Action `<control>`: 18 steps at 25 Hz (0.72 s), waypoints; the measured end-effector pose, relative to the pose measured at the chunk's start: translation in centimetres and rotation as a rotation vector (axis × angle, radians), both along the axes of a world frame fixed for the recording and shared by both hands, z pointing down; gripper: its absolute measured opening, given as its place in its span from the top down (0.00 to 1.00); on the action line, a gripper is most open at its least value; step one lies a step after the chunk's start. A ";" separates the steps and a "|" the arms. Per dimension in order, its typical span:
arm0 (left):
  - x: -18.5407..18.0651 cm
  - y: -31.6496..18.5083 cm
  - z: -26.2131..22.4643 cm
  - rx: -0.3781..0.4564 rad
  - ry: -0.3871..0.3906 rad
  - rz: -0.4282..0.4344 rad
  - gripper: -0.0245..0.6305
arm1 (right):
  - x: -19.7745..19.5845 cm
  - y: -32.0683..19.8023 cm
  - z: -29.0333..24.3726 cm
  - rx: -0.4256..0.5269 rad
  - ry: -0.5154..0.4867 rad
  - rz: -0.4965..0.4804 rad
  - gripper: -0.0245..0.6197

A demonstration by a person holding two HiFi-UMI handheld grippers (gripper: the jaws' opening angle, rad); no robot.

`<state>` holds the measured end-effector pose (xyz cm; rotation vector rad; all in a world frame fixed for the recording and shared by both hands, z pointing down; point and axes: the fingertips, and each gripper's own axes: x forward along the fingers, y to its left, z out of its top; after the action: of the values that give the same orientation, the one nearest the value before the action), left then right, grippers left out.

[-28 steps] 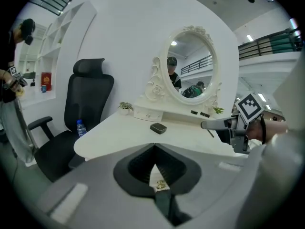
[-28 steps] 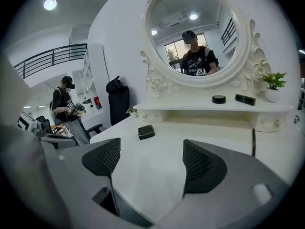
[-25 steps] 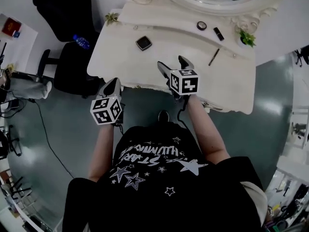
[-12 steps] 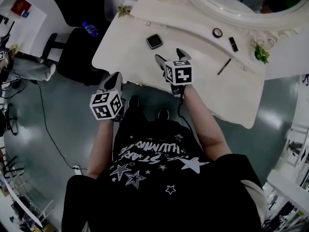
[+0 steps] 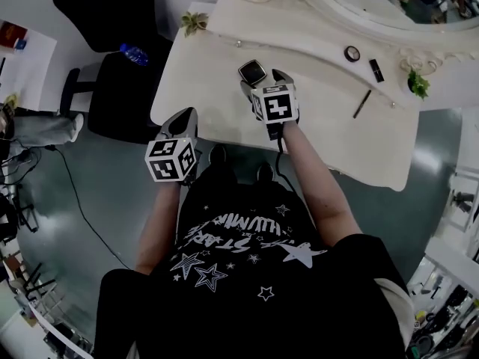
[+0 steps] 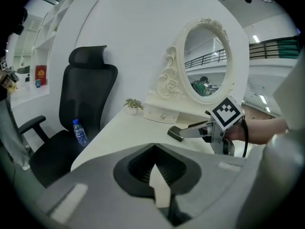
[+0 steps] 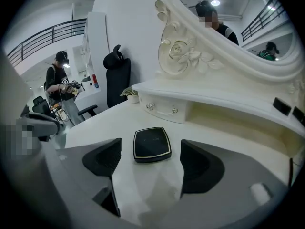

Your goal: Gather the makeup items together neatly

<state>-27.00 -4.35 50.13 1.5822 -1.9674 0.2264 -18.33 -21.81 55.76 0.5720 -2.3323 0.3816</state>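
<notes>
Compact (image 7: pixel 151 144) framed by my wide right fingers

My right gripper (image 5: pixel 263 81) stands open over the dressing table (image 5: pixel 213 96). Its own view shows the square black compact with a pale rim lying flat on the tabletop. It sits centred in the gap right at my fingertips, and neither pad touches it. The head view shows the same compact between those tips. Only that view shows the other makeup, all well off to the right of my right fingers: a round black case (image 5: pixel 352 53), a lipstick (image 5: pixel 376 69) and a slim pencil (image 5: pixel 362 103). My left gripper (image 5: pixel 183 120) hangs at the table's near edge, well short of the compact. Its view shows those fingers pressed together on nothing, with a water bottle (image 6: pixel 80 132) on the office chair (image 6: pixel 86 94) to their left.
</notes>
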 end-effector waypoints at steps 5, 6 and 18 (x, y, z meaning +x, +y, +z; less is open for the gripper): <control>-1.6 -1.2 0.8 -0.011 0.020 0.073 0.96 | -1.3 -0.6 1.3 0.009 0.072 -0.018 0.35; -1.9 -1.4 0.9 -0.012 0.025 0.084 0.96 | -1.4 -0.7 1.5 0.012 0.084 -0.018 0.36; -4.0 -2.7 1.8 -0.001 0.072 0.151 0.96 | -2.6 -0.9 3.1 0.009 0.175 -0.066 0.40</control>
<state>-30.96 -7.05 51.92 1.7165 -1.7950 0.2270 -20.95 -22.71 58.87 0.5097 -2.1793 0.2792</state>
